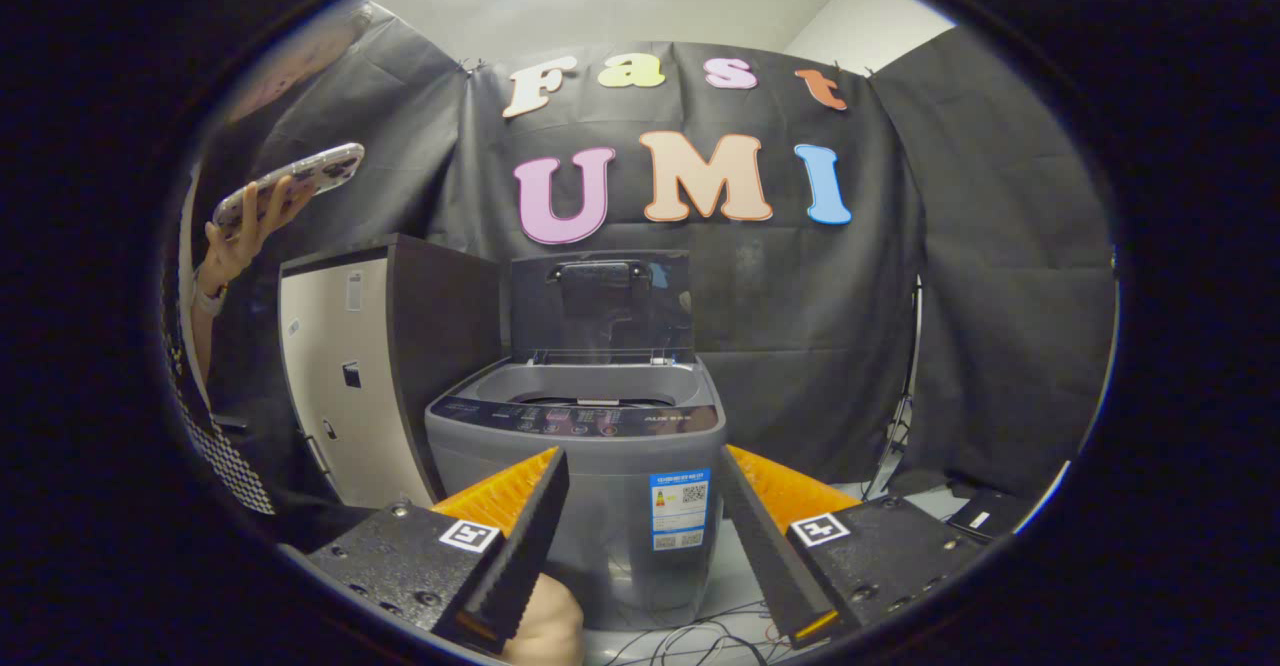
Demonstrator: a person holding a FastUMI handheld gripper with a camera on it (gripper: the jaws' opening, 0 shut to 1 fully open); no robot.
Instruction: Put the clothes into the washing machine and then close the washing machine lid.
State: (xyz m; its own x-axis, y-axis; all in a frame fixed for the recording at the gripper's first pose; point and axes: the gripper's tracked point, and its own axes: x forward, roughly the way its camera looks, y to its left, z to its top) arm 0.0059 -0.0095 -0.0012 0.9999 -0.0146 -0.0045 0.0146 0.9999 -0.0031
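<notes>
My gripper (pixel 640 526) is hovering with its fingers spread wide, nothing between them but air, and I am pointing it straight at the washing machine (pixel 590 476). Neither finger is touching the machine; its front wall is showing through the gap between them, just ahead.

The washing machine is standing on the floor (pixel 735 566), and its lid (pixel 602 306) is standing upright at the back of the machine, fully raised, handle near its top edge. The tub opening below the lid is lying exposed; I cannot tell what is inside. A control panel (pixel 580 418) is running across the front rim of the machine, and a label sticker (pixel 678 511) is sitting on its front wall, to the right of centre.

Low down, close in front of the machine and beside my left finger, a rounded pale shape (pixel 545 626) is poking up; too little is showing to tell what it is. Loose cables (pixel 690 638) are trailing on the floor at the machine's foot.

Just beside the machine on its left, a cabinet (pixel 370 376) with a pale front and dark sides is standing, taller than the machine's body. Further left of the cabinet, a person's hand (pixel 240 241) is holding up a phone (pixel 290 184) in a patterned case.
</notes>
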